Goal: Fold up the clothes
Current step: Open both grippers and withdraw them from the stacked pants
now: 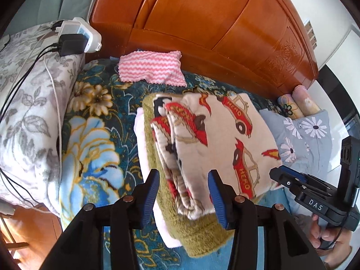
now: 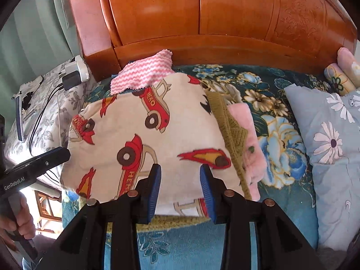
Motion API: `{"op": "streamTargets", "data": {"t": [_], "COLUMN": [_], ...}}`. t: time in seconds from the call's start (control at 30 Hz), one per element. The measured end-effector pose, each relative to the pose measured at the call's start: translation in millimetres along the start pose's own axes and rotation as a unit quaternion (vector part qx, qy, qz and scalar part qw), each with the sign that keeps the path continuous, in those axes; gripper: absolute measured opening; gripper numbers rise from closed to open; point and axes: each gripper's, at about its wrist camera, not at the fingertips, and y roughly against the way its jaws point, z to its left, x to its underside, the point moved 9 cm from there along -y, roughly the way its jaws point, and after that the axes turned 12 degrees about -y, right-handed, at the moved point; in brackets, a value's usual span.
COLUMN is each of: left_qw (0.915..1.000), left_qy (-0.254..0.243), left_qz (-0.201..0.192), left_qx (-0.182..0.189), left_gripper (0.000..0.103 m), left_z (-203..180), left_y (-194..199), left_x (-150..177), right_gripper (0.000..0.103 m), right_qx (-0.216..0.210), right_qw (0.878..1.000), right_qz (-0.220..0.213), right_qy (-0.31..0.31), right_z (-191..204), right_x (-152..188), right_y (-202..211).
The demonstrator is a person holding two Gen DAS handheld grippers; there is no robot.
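A folded cream garment with red cars (image 1: 216, 139) (image 2: 144, 139) lies on top of a stack, over a folded olive green towel (image 1: 198, 231) (image 2: 229, 123) and a pale pink cloth (image 1: 144, 157) (image 2: 249, 139). The stack rests on the floral blanket (image 1: 90, 135) (image 2: 281, 144). My left gripper (image 1: 185, 199) is open, its fingers either side of the garment's folded near edge, holding nothing. My right gripper (image 2: 181, 193) is open just above the garment's near edge, empty. The right gripper's body also shows in the left wrist view (image 1: 315, 193).
A pink-and-white zigzag cloth (image 1: 150, 67) (image 2: 144, 72) lies by the wooden headboard (image 1: 202, 22) (image 2: 202, 18). A grey floral pillow (image 1: 27, 103) holds a power strip with chargers (image 1: 76, 38). A blue daisy pillow (image 1: 308, 139) (image 2: 330, 148) lies to the right.
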Motion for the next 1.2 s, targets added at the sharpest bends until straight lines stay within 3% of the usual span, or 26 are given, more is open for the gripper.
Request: {"op": "streamTargets", "data": {"t": [0.17, 0.27, 0.37, 0.57, 0.7, 0.87, 1.0, 1.07, 1.2], "left_qw": [0.9991, 0.9986, 0.9984, 0.9955, 0.9949, 0.995, 0.9953, 0.9954, 0.9955], "left_qy": [-0.006, -0.006, 0.02, 0.063, 0.052, 0.027, 0.025, 0.024, 0.021], "left_qz": [0.034, 0.035, 0.023, 0.021, 0.027, 0.026, 0.018, 0.014, 0.005], "left_qx": [-0.024, -0.04, -0.048, -0.068, -0.081, -0.092, -0.092, -0.092, -0.092], "left_gripper": [0.061, 0.068, 0.083, 0.103, 0.103, 0.103, 0.103, 0.103, 0.103], "left_z": [-14, -18, -16, -9, -13, -19, -21, -22, -24], "left_y": [-10, -9, -5, -1, -2, -5, -3, -2, 0], "left_x": [46, 63, 72, 94, 107, 116, 117, 118, 119], "right_gripper": [0.037, 0.038, 0.052, 0.059, 0.062, 0.085, 0.087, 0.097, 0.099], "right_qx": [0.006, 0.012, 0.018, 0.025, 0.027, 0.026, 0.03, 0.03, 0.03], "right_qw": [1.0, 0.999, 0.999, 0.999, 0.999, 0.999, 0.999, 0.999, 0.999], "right_qz": [0.029, 0.042, 0.04, 0.035, 0.033, 0.022, 0.001, -0.005, -0.017], "right_qy": [-0.007, -0.005, -0.01, -0.002, -0.014, -0.015, -0.009, -0.01, -0.004], "right_z": [-7, -9, -11, -8, -10, -6, -2, 0, 5], "right_x": [42, 62, 71, 82, 93, 101, 101, 101, 100], "right_y": [-6, -8, -8, -5, -3, 3, 12, 15, 18]}}
